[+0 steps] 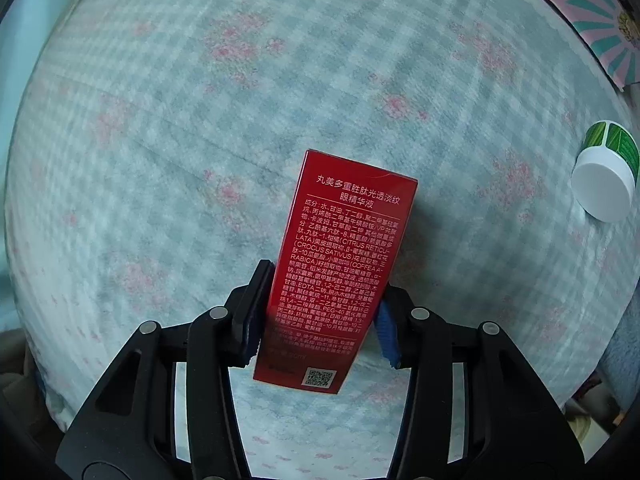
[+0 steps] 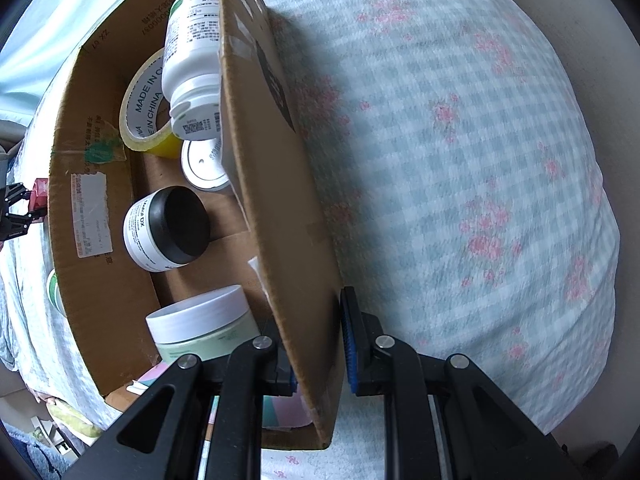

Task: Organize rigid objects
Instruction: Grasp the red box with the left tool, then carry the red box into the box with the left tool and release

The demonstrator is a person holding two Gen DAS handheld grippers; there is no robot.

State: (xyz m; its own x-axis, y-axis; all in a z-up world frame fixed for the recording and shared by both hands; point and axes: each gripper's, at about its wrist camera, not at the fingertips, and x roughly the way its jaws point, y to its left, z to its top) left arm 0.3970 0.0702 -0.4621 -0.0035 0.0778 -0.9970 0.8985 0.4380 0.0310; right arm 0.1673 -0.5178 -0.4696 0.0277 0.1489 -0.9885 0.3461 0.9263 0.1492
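While clamped mid-length in the left gripper (image 1: 320, 312), right gripper (image 2: 316, 356) pinching carton wall (image 2: 276, 200), judged red box (image 1: 344, 248) light, stiff, crushable.

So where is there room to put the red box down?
Bare checked cloth lies all around the red printed carton, up to the green-and-white jar. Inside the brown cardboard box it is crowded; one bare patch sits beside the black-lidded jar.

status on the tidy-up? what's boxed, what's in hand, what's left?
Boxed: tape roll, white bottle, black-lidded jar, green jar in the cardboard box. In hand: left gripper shut on the red carton; right gripper clamps the box wall. Left: green-labelled jar on the cloth.
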